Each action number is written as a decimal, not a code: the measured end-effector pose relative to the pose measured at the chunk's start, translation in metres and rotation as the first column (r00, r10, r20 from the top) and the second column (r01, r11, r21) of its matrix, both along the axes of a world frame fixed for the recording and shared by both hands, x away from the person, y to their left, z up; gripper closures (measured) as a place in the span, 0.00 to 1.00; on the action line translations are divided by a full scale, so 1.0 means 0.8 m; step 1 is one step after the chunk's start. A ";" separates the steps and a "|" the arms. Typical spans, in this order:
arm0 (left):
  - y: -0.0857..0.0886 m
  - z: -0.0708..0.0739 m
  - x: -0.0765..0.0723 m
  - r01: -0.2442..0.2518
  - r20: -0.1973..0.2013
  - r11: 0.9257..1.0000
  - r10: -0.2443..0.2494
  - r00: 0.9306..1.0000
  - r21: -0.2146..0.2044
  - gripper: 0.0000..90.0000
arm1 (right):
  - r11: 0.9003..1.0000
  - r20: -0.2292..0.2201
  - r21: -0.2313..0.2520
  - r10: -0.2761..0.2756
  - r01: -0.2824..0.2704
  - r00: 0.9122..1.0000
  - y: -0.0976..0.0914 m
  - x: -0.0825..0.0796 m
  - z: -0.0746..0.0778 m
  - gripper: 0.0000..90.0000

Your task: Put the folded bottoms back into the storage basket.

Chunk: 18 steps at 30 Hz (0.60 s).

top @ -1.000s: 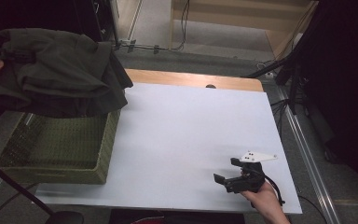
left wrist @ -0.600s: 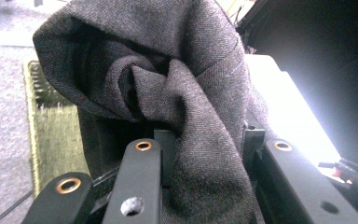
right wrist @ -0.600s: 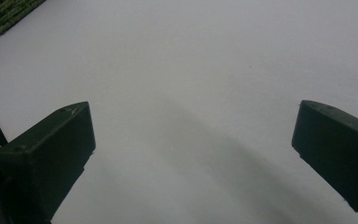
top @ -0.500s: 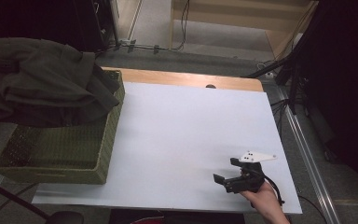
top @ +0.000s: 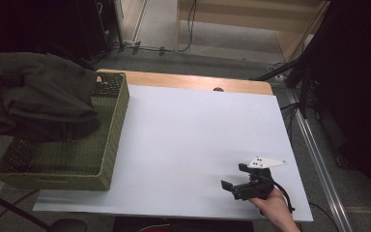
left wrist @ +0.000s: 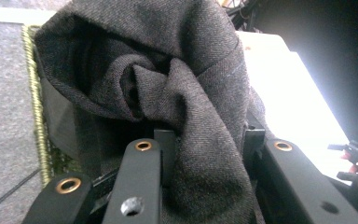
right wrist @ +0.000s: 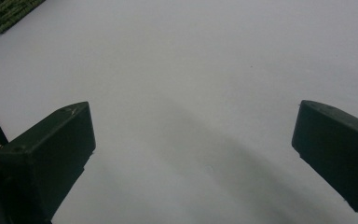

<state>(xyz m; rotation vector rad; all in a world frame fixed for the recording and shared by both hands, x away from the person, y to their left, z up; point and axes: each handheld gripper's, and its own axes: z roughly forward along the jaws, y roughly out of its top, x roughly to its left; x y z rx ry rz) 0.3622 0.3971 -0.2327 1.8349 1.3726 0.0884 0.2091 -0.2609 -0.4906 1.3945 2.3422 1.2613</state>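
A dark grey-green garment (top: 43,96) hangs bunched over the left part of a green woven basket (top: 116,125). My left gripper (left wrist: 205,140) is shut on a thick fold of that garment (left wrist: 177,84), which covers most of its jaws. In the high view a hand at the far left edge carries it, largely hidden by the cloth. My right gripper (top: 234,176) rests low over the white table sheet (top: 198,140) near the front right. Its jaws stand wide apart (right wrist: 193,135) with nothing between them.
The basket rim (left wrist: 32,93) runs beside grey floor at the table's left end, and a basket corner (right wrist: 4,11) shows far from the right gripper. A wooden table edge (top: 193,82) lies behind the sheet. Cables and dark stands surround the table.
The garment has moved left and down over the basket, uncovering the basket's right wall. The right gripper has stayed where it was.
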 end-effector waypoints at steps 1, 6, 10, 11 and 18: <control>-0.002 -0.002 0.001 0.005 -0.004 1.000 -0.005 1.000 0.000 0.78 | 1.000 -0.001 0.001 -0.002 0.002 1.000 0.000 0.000 0.000 0.00; -0.015 0.001 0.000 0.041 -0.011 0.999 -0.041 0.999 -0.006 0.78 | 1.000 -0.001 -0.001 0.000 0.000 1.000 0.000 0.000 0.000 0.00; -0.027 0.012 -0.006 0.073 0.000 0.997 -0.073 0.997 -0.010 0.78 | 1.000 -0.003 -0.003 0.000 0.000 1.000 0.000 0.001 0.000 0.00; -0.031 0.015 -0.007 0.081 0.003 0.997 -0.081 0.997 -0.013 0.78 | 1.000 -0.001 -0.002 0.000 0.000 1.000 0.000 0.000 0.000 0.00; -0.049 0.034 -0.017 0.157 0.002 0.986 -0.158 0.987 -0.062 0.78 | 1.000 0.005 -0.001 -0.001 0.001 1.000 0.000 0.000 0.000 0.00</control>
